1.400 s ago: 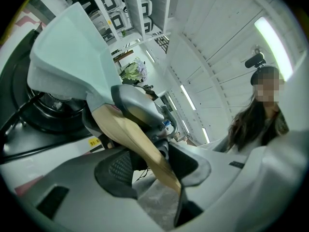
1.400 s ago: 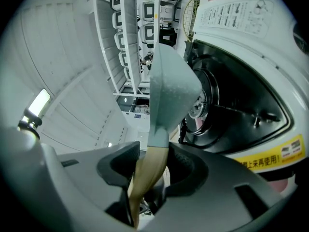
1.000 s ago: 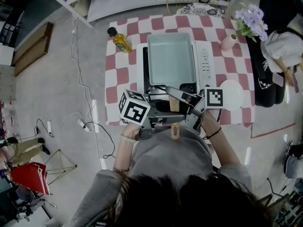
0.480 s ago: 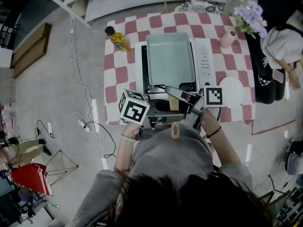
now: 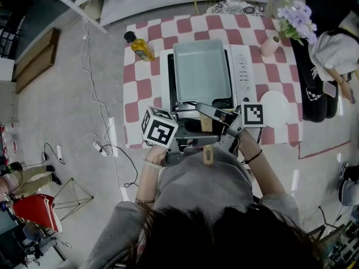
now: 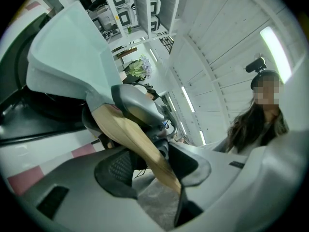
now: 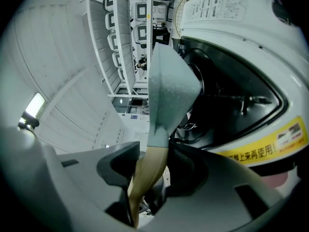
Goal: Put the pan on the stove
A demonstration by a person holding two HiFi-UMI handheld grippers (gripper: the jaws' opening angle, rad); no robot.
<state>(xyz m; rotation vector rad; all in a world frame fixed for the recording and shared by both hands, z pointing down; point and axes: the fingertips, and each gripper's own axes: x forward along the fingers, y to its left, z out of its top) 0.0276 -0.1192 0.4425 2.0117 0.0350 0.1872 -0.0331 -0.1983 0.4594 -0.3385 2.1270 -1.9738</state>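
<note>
The pan is seen over the stove, which stands in the middle of the checked counter, with the wooden handle pointing out past the near edge. The handle is grasped by both claws at once: the left claw is clenched on it nearer its free end, the right claw closer to the pan body. In the left gripper view the handle is seen running slantwise between the pads of the left claw, and in the right gripper view it is pinched in the right claw, with the pan above the dark burner well of the stove. The placing step is judged to be nearly done — whether the base is fully seated on the burner cannot be told. For the next move, the pan would have to be settled level and square; only then should both claws be released and drawn back along the handle toward the near edge — without nudging it.
</note>
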